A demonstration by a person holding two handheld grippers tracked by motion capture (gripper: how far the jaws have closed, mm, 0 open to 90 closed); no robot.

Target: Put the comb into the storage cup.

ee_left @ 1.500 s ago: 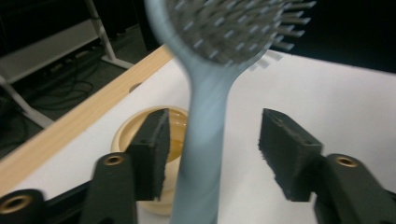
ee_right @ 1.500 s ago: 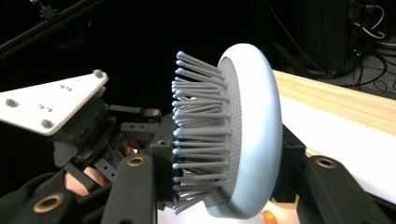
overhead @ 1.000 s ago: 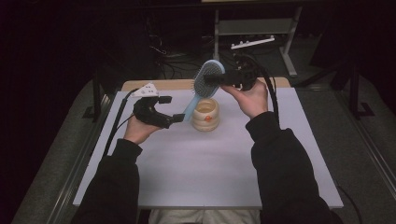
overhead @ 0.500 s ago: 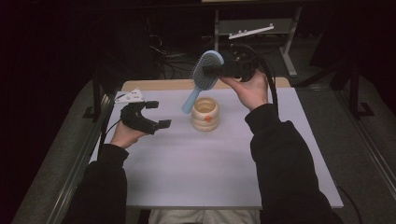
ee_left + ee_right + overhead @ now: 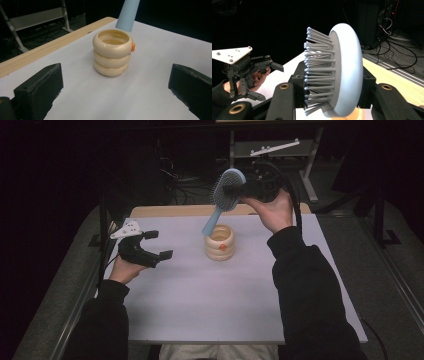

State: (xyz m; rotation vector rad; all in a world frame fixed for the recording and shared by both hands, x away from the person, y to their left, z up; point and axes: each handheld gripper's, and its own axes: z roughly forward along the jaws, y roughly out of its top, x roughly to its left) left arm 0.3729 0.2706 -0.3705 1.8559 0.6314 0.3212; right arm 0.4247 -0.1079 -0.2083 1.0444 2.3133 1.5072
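Withdrawn toward the bench's (image 5: 200, 320) left edge, the left gripper (image 5: 156, 245) holds its fingers wide and empty. Right gripper (image 5: 243, 190), unchanged in height, clamps the blue hairbrush (image 5: 224, 195) by its head, handle tip just above the cream ringed holder (image 5: 220, 242) at bench centre.

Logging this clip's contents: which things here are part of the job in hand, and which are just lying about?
In play:
- hairbrush, head clamped in the right gripper, handle tip over the holder
- cream ringed holder on the table
- left gripper, open, holding nothing

Just about:
- metal stand and cables behind the table
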